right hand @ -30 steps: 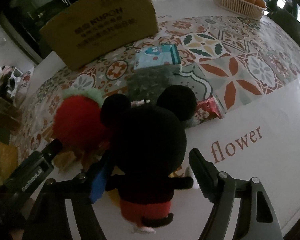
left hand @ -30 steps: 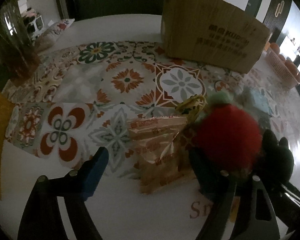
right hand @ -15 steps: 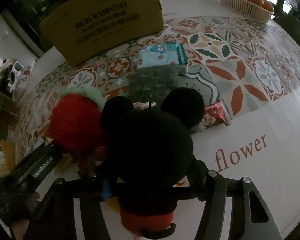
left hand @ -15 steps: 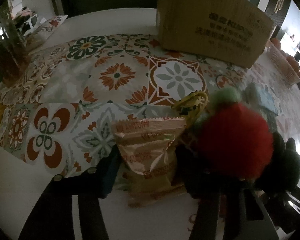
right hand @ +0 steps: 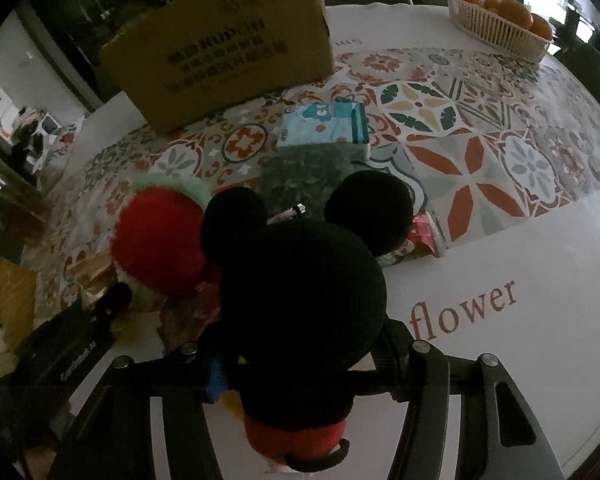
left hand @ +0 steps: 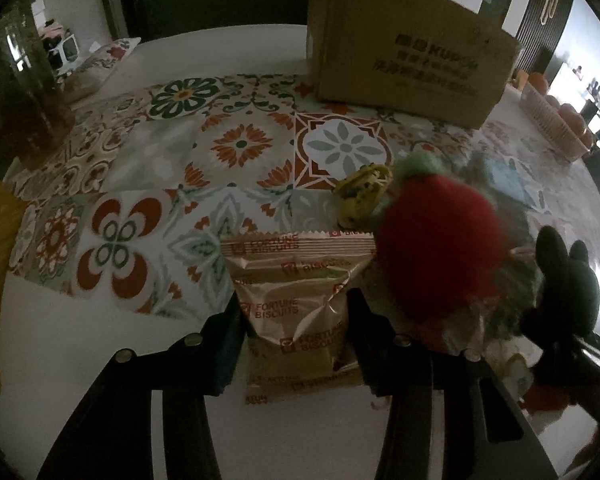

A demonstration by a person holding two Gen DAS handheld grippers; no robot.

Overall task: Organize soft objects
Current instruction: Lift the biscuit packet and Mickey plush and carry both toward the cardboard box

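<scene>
My left gripper (left hand: 294, 332) is shut on a gold Fortune Biscuits packet (left hand: 296, 304) lying on the table. A red strawberry plush (left hand: 440, 244) sits just right of it, with a small yellow toy (left hand: 362, 196) behind. My right gripper (right hand: 300, 364) is shut on a black mouse plush (right hand: 304, 300) with red shorts, seen from behind. The strawberry plush (right hand: 160, 240) lies to its left. The mouse plush also shows in the left wrist view (left hand: 564, 292). The left gripper's body (right hand: 72, 356) shows at lower left in the right wrist view.
A cardboard box (left hand: 404, 48) stands at the back of the patterned tablecloth (left hand: 180, 160). A teal tissue pack (right hand: 324, 124) and a dark green cloth (right hand: 308, 172) lie behind the mouse plush. A red wrapper (right hand: 424, 236) lies to its right. A basket of oranges (right hand: 500, 24) stands far right.
Both grippers moved forward and closed: the left around the biscuit packet, the right around the mouse plush.
</scene>
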